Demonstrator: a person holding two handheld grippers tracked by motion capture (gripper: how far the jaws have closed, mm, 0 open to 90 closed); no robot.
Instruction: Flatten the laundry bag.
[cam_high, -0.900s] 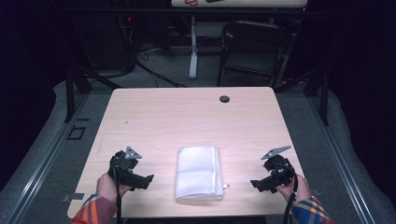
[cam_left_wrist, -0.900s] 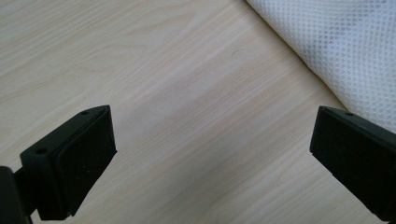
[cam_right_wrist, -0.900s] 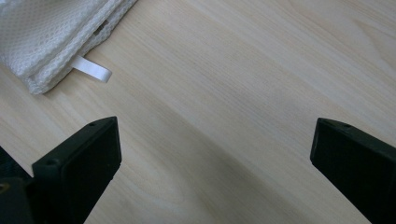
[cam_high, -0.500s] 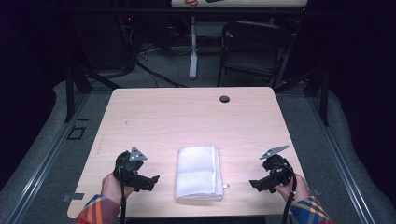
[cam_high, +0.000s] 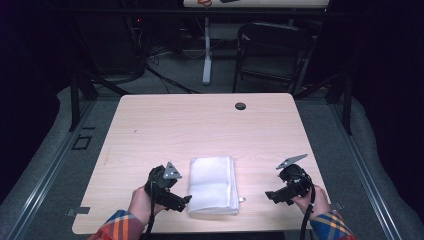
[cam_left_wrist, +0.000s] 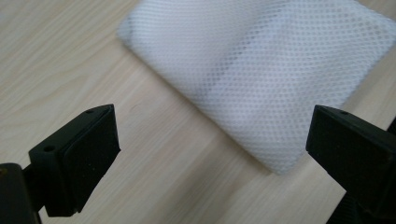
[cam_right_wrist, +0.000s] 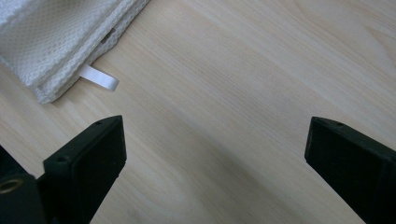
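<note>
High view: a folded white mesh cloth (cam_high: 212, 185) lies flat near the front edge of a pale wood-grain table (cam_high: 200, 130), between two black grippers.

Left gripper (cam_high: 181, 199) sits just beside the cloth's left edge, its jaws spread wide with nothing between the pads; in the left gripper view the flat, square-cornered black pads frame bare laminate and one rounded corner of the cloth (cam_left_wrist: 261, 70), whose fine honeycomb netting is layered and soft. Right gripper (cam_high: 272, 196) rests apart from the cloth's right side, jaws likewise spread and empty; the right gripper view shows the cloth's stitched, stacked edges (cam_right_wrist: 60, 42) and a small smooth white ribbon tag (cam_right_wrist: 99, 78) poking out onto the wood. A small dark round disc (cam_high: 240, 106) sits near the table's far edge.
</note>
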